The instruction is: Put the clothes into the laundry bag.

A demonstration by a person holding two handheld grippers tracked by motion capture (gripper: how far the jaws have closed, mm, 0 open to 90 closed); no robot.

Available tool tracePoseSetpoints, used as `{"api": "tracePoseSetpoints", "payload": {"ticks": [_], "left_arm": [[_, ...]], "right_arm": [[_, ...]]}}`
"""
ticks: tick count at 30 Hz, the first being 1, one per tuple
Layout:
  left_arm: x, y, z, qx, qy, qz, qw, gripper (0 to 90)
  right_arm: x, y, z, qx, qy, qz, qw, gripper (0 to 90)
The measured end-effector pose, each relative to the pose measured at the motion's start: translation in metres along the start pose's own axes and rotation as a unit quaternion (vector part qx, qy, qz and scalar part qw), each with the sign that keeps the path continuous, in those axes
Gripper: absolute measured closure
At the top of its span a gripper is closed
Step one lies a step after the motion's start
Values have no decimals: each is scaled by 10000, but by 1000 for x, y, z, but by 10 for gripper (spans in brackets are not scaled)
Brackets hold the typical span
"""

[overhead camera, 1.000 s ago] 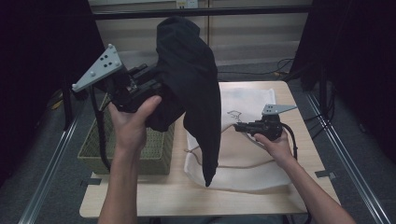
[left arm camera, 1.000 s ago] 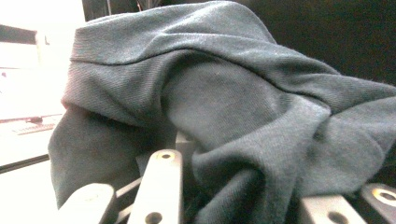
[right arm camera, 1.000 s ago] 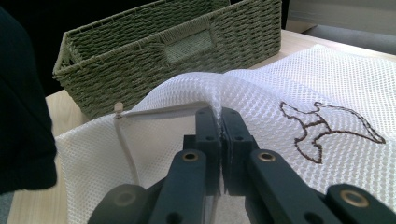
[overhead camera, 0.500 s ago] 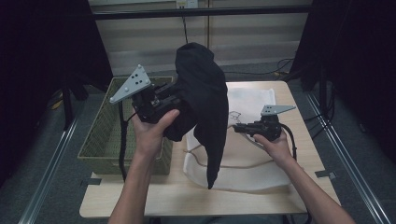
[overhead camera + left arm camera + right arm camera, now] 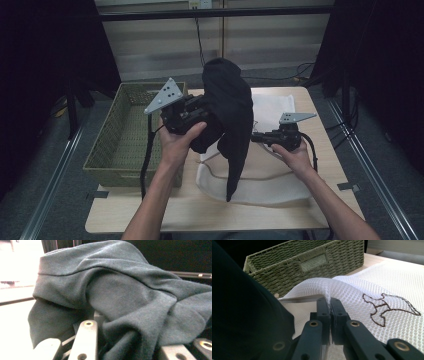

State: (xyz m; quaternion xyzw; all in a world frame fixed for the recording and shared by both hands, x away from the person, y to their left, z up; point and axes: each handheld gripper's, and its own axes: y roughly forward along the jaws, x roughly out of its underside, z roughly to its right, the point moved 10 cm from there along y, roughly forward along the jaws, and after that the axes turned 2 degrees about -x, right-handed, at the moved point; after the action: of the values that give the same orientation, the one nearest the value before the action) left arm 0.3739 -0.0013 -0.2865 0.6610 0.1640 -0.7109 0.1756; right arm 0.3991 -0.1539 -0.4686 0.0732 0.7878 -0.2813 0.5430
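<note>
A black garment (image 5: 230, 110) hangs bunched from my left gripper (image 5: 194, 114), which is shut on it above the table's middle. Its long tail drops down onto a white mesh bag (image 5: 272, 175) that lies flat on the table. In the left gripper view the dark cloth (image 5: 112, 297) drapes over the jaws and hides their tips. My right gripper (image 5: 257, 136) sits low on the bag's left part. In the right gripper view it (image 5: 329, 302) is shut on a raised fold of the white mesh (image 5: 372, 285), and the garment (image 5: 242, 322) hangs close at the left.
A green woven basket (image 5: 125, 135) stands on the left side of the wooden table (image 5: 150, 215), right beside the bag; its handle side (image 5: 312, 257) faces the right gripper. Brown cord lies on the mesh. Dark curtains flank the table.
My left gripper has carried the black garment rightward and lower, from above the basket's edge to over the bag. The right gripper has stayed where it was, holding the mesh.
</note>
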Motion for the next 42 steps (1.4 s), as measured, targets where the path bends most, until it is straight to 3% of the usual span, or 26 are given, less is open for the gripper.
{"api": "tracePoseSetpoints", "payload": {"ticks": [2,4,6,9,12,17,18,21,22,29,30,32,36,40,42], "left_arm": [[7,5,1,20,-44,-79,10000,729],[16,7,4,91,122,-302,9994,729],[17,8,7,107,54,-261,9996,729],[24,6,13,206,91,-392,9990,728],[34,5,19,356,-59,-491,9981,729],[51,4,26,354,63,-649,9972,730],[59,4,32,467,-4,-736,9962,729],[65,3,36,526,-61,-794,9954,729],[71,2,40,622,-29,-924,9938,729],[80,-8,45,694,-66,-999,9926,729],[81,-8,46,659,-116,-950,9932,729],[83,-10,46,530,-18,-968,9939,730],[87,-10,53,749,-12,-1054,9916,729],[99,-11,58,770,-2,-1206,9897,729],[104,-12,62,877,-13,-1304,9876,729]], "right_arm": [[0,0,0,1,-2,-4,10000,876],[-1,-1,1,8,15,22,10000,876],[-1,-1,1,10,28,30,10000,877],[-1,-1,1,14,44,17,10000,877],[-1,-1,0,19,47,14,10000,876],[-2,0,0,11,73,24,10000,876],[-1,0,0,7,84,24,10000,876],[-1,0,1,2,117,25,9999,876],[-1,-1,0,12,116,19,9999,877],[-1,0,-1,15,117,0,9999,877],[-1,1,0,17,123,-5,9999,876],[-1,1,0,20,122,-8,9999,876],[-1,1,0,32,145,-10,9999,877],[1,1,1,53,147,-57,9999,876],[2,2,1,59,148,-74,9998,876]]}}
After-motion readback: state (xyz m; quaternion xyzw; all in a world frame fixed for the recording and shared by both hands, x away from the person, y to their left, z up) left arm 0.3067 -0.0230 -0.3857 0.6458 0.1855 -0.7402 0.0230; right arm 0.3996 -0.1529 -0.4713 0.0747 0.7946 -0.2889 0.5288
